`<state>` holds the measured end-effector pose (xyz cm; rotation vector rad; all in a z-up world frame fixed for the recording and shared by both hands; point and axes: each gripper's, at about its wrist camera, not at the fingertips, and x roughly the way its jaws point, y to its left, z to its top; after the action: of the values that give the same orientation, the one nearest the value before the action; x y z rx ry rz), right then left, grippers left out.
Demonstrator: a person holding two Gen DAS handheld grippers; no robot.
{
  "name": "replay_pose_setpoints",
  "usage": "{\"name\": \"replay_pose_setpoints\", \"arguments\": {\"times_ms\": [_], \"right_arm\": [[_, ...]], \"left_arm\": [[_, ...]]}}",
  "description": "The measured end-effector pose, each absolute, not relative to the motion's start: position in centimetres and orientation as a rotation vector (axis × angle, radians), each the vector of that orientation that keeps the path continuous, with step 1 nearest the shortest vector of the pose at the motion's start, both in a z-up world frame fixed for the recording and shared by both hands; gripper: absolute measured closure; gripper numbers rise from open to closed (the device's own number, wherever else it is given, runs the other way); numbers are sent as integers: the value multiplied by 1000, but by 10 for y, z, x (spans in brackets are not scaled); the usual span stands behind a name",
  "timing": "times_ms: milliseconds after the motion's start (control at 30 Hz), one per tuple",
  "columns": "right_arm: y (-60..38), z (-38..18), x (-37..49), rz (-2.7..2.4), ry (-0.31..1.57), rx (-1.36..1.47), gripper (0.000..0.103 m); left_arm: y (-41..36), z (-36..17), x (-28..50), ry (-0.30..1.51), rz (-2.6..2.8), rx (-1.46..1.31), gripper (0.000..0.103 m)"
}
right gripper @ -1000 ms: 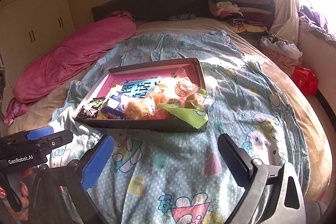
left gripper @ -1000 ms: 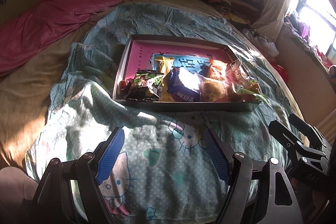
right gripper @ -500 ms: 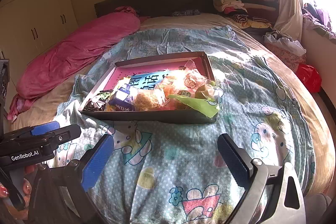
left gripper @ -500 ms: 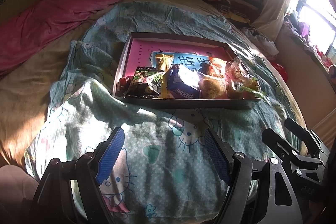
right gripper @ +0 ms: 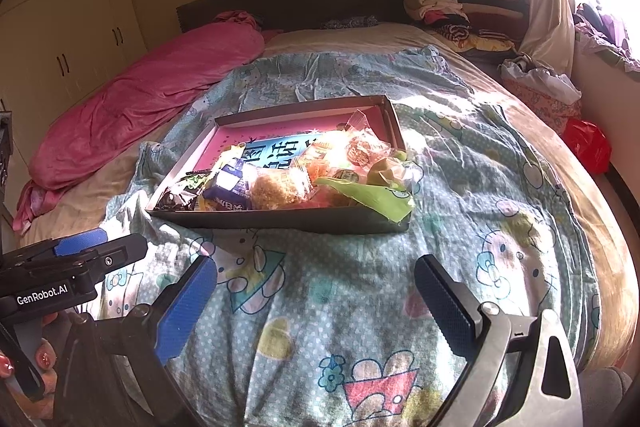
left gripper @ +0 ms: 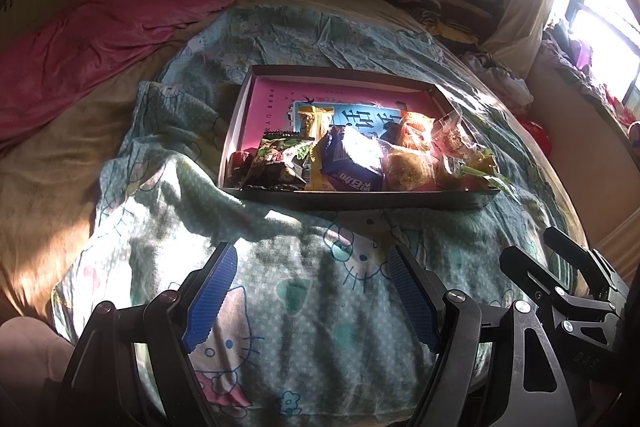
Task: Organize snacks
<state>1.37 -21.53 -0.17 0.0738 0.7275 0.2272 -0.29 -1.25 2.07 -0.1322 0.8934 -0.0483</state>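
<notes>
Snacks (left gripper: 352, 163) fill the shallow box (right gripper: 280, 219) on the quilt (right gripper: 360, 291), well beyond both spread, empty grippers: left gripper (left gripper: 312, 291), right gripper (right gripper: 316, 291).

Pink blanket (right gripper: 132, 107) beside cartoon-print quilt (right gripper: 320, 307).

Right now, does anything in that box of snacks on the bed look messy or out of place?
Yes. The snacks are heaped at the near end of the box, leaving its pink far end bare. A green packet droops over the near right corner of the rim, partly outside. Nothing has spilled onto the blanket.
</notes>
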Motion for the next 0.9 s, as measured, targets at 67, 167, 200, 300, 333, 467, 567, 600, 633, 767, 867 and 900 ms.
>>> {"name": "replay_pose_setpoints", "arguments": {"times_ms": [67,167,200,300,333,467,567,600,633,767,867,900], "right_arm": [[-215,-2,14,227,728,73,3],[-215,-2,14,224,727,70,3],[-215,-1,14,224,727,69,3],[-216,-1,14,222,726,68,3],[-216,-1,14,222,726,68,3],[-216,-1,14,221,729,66,3],[-216,-2,14,220,728,66,3],[-216,-2,14,219,729,65,3],[-216,-2,14,219,729,65,3],[-216,-2,14,220,729,65,3],[-216,-2,14,218,728,64,3],[-216,-2,14,219,728,65,3]], "left_arm": [[-11,21,-3,895,-48,-135,24],[-11,21,-3,895,-52,-137,24],[-11,21,-3,895,-52,-133,24],[-12,21,-3,894,-54,-132,24],[-12,21,-3,894,-53,-132,24],[-12,21,-2,894,-53,-136,24],[-12,21,-2,896,-52,-135,24],[-12,21,-1,897,-53,-135,24],[-12,21,-2,896,-52,-135,24],[-11,21,-1,894,-50,-135,24],[-10,19,-1,902,-45,-137,24],[-10,18,0,907,-42,-138,24]]}}
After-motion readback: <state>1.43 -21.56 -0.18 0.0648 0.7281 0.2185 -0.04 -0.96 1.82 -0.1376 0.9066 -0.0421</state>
